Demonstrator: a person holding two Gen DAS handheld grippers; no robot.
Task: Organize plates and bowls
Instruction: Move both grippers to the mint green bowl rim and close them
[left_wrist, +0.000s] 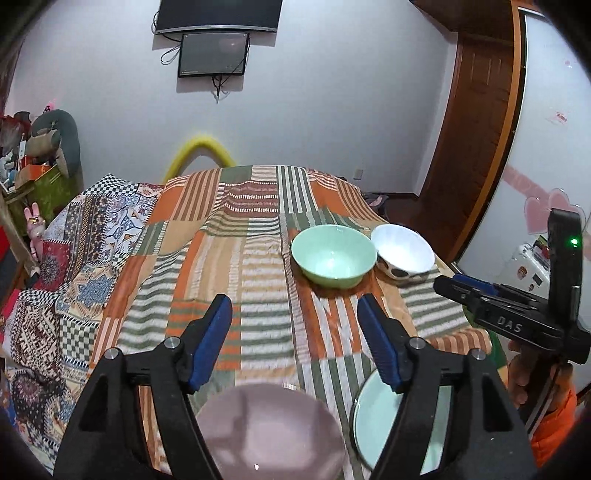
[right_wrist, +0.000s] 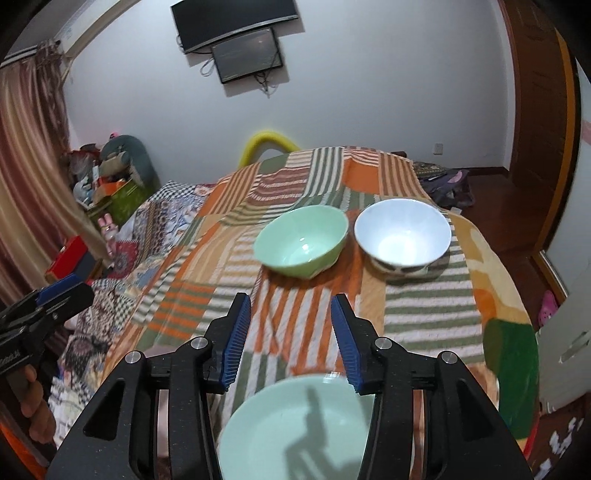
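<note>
A mint-green bowl (left_wrist: 332, 254) (right_wrist: 301, 240) and a white bowl (left_wrist: 402, 254) (right_wrist: 402, 232) with dark spots stand side by side on the striped blanket, upright and nearly touching. Nearer lie a pink plate (left_wrist: 269, 432) and a pale green plate (left_wrist: 369, 417) (right_wrist: 295, 424). My left gripper (left_wrist: 293, 310) hangs open above the pink plate's far edge, with nothing between its blue pads. Over the far rim of the green plate my right gripper (right_wrist: 291, 310) is open too, and also holds nothing. Each gripper shows in the other's view: the right (left_wrist: 441, 284), the left (right_wrist: 79, 286).
The patchwork blanket (left_wrist: 240, 258) covers a bed that drops off at the right toward a wooden floor and door (left_wrist: 476, 122). A cluttered corner with boxes and toys (left_wrist: 37, 166) is at the left. A hand in an orange sleeve (left_wrist: 550, 424) holds the right gripper.
</note>
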